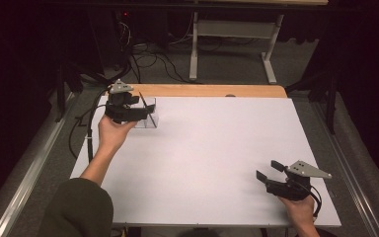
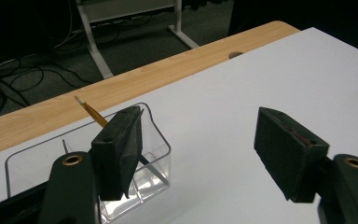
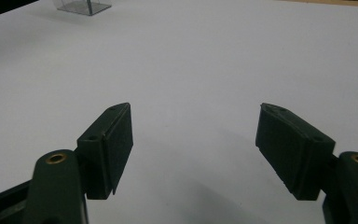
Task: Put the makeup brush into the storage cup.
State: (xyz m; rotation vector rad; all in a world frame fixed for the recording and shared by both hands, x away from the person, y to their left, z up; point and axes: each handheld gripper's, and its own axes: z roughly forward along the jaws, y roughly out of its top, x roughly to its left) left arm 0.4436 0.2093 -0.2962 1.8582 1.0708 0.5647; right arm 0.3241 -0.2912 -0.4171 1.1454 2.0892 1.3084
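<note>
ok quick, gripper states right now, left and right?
Left gripper: open, holding nothing, beside the clear box with the pencil in it.
Right gripper: open, holding nothing, over the white table.

Pencil (image 2: 91, 113) in box (image 2: 156, 140) — table's (image 1: 217, 148) far-left corner

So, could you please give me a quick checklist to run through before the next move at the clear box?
1. Left gripper jaws open, nothing between them: ok.
2. Pencil in the clear box, leaning: ok.
3. Box upright on the white table: ok.
4. Right gripper open, apart from the box: ok.
5. Left gripper free of the box's wall: cannot tell.
</note>
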